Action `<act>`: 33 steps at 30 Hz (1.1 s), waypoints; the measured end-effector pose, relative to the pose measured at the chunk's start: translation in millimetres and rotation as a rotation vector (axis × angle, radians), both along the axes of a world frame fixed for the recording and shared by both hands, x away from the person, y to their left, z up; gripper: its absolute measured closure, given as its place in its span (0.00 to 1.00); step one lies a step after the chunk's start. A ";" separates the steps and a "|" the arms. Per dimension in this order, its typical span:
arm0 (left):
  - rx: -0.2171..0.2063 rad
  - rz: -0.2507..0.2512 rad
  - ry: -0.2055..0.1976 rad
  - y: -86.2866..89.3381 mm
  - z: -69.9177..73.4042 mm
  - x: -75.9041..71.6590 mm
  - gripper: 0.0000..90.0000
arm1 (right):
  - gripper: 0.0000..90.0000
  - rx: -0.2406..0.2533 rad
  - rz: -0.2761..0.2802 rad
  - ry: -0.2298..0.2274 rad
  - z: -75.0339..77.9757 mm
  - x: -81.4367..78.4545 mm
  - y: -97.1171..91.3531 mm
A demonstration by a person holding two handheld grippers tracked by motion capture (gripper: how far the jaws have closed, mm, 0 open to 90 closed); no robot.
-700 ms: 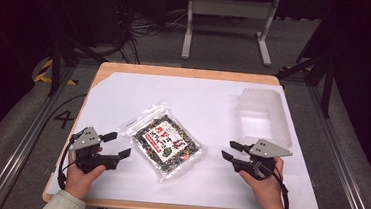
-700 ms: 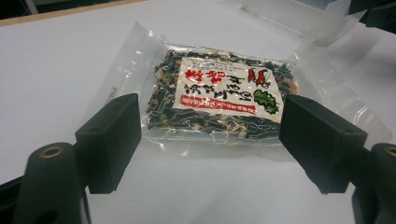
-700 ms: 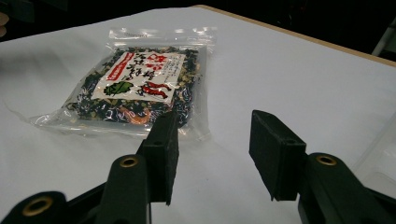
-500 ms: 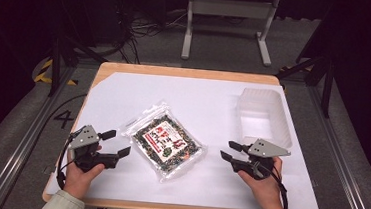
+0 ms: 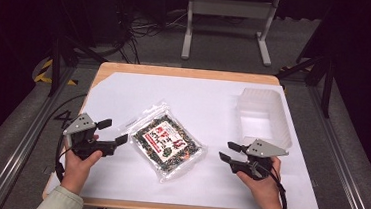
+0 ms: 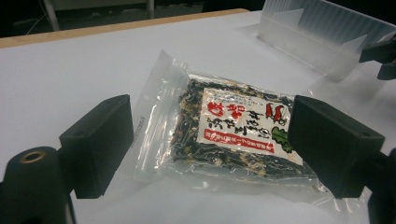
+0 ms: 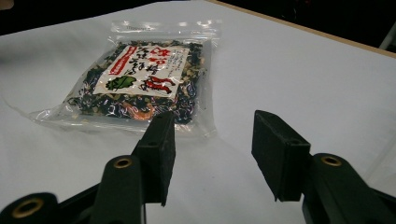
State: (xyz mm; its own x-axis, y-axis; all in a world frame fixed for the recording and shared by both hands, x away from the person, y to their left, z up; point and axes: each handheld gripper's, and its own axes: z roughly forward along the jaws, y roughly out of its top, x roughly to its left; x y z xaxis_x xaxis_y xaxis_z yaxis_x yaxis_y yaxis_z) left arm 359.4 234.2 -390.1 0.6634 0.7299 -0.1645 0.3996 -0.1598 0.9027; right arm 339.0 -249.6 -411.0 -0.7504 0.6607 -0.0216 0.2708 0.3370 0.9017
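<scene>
Our table (image 5: 186, 73) under a white sheet (image 5: 209, 99)

We see a food packet (image 5: 165, 142) and a clear tub (image 5: 263, 115) on it.

One packet (image 5: 166, 142), one tray (image 5: 265, 117), two tongs

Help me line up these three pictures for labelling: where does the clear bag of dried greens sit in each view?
High view: the bag lies flat at table centre, between the two grippers.
Left gripper view: the bag sits mid-frame, seen between the open jaws.
Right gripper view: the bag lies upper left, beyond the left jaw.
Shared landmark: the white label with red print on the bag.
</scene>
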 end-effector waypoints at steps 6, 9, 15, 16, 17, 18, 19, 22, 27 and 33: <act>0.009 0.070 0.023 2.3 1.3 12.0 0.18 | 0.54 -0.009 0.001 0.003 -1.2 0.1 1.4; 0.055 0.087 0.046 0.9 2.1 18.4 0.19 | 0.53 -0.010 0.000 0.004 -1.5 0.5 1.3; 0.047 0.052 0.088 2.1 -1.3 32.6 0.18 | 0.53 -0.012 -0.003 0.010 -2.7 1.1 1.4; 0.049 0.051 0.088 2.3 -2.2 34.5 0.18 | 0.53 -0.012 -0.001 0.011 -2.9 1.2 1.5; 0.052 0.059 0.087 2.6 -3.3 36.4 0.18 | 0.53 -0.012 -0.001 0.012 -3.1 1.3 1.7; 0.052 0.059 0.087 2.6 -3.3 36.4 0.18 | 0.53 -0.014 0.000 0.013 -3.3 1.4 2.0; 0.043 0.060 0.093 3.1 -5.1 39.2 0.18 | 0.53 -0.012 0.002 0.016 -3.6 1.6 2.3; 0.024 0.064 0.106 4.6 -7.5 44.6 0.18 | 0.53 -0.012 0.003 0.023 -4.6 2.3 2.8; -0.016 0.067 0.142 7.8 -12.2 53.7 0.17 | 0.53 -0.014 0.009 0.026 -5.3 2.7 3.4; -0.021 0.079 0.164 8.4 -21.4 65.1 0.16 | 0.53 -0.018 0.010 0.030 -6.6 2.9 4.6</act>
